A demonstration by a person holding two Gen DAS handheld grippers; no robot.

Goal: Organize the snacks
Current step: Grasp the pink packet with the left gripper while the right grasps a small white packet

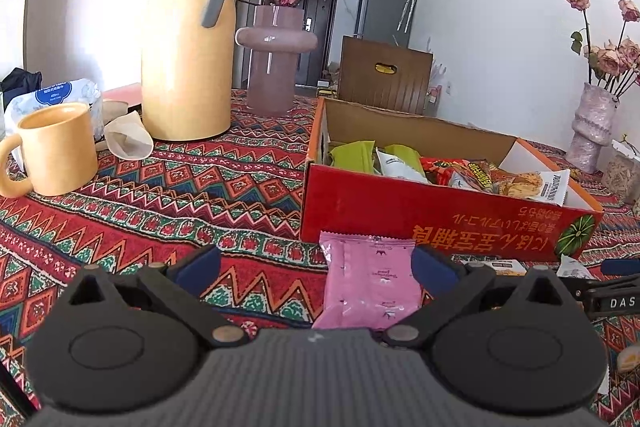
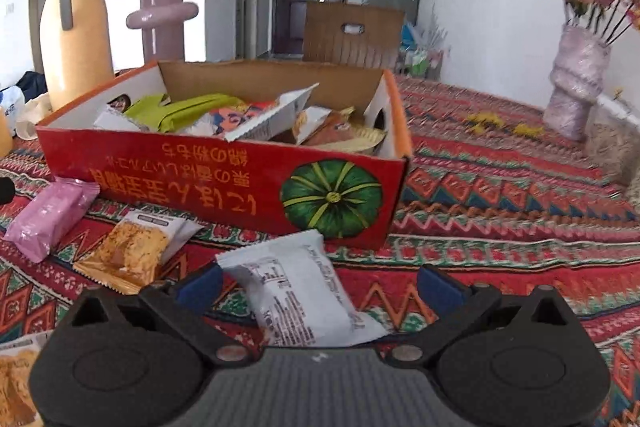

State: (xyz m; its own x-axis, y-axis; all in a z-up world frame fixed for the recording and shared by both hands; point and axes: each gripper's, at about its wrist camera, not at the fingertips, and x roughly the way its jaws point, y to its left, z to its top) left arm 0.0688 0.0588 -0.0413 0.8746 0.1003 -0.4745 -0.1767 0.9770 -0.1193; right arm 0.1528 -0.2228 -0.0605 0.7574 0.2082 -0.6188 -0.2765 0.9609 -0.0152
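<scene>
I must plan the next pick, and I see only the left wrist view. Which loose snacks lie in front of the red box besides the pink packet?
Observer: A white packet lies between the open fingers of the right gripper.
Operator: Anything else?
Observer: An orange-gold packet lies flat between the pink packet and the white one.
Operator: Is the red box full on its right end?
Observer: No, snacks sit low there, below the rim.
</scene>
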